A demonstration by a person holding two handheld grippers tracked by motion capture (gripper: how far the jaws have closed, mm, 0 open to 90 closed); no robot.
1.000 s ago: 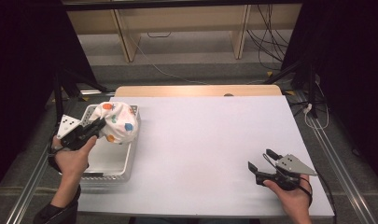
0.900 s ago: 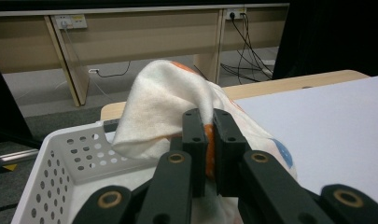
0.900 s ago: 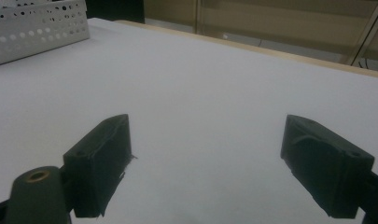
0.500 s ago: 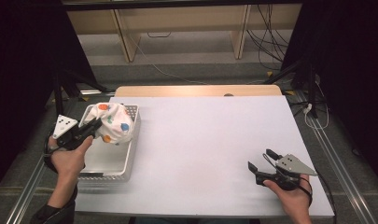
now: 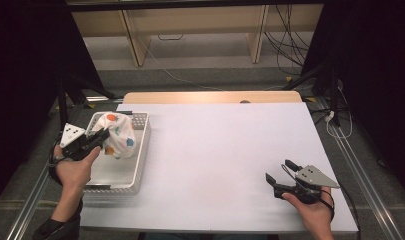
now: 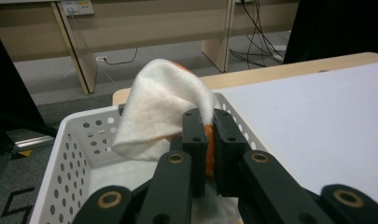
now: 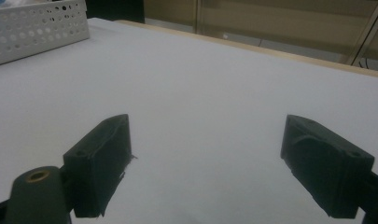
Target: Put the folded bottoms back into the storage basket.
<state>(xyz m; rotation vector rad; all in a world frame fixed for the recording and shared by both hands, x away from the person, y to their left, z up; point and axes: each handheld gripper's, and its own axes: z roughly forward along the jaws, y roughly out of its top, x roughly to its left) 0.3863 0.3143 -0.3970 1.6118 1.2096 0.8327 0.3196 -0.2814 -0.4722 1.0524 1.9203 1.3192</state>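
Cloth (image 5: pixel 118 140), white with orange and blue dots, sits at the left of the high view, bunched and lifted over the far half of the white perforated basket (image 5: pixel 135 170), pinched in my left gripper (image 5: pixel 101 136). Biggest of all is the white table (image 5: pixel 225 150), spreading across the middle of that frame, with a bare wooden strip (image 5: pixel 210 97) along its far edge. The basket stands at the table's left edge, its holed wall plain at the lower left of the left gripper view (image 6: pixel 70 158). In that view my left gripper (image 6: pixel 209 140) has its jaws together on a fold of the cloth (image 6: pixel 163 102), an orange patch showing between the pads. My right gripper (image 5: pixel 282 172) rests at the lower right of the high view, well apart from the basket; in the right gripper view its jaws (image 7: pixel 210 163) stand wide apart with nothing but tabletop between them
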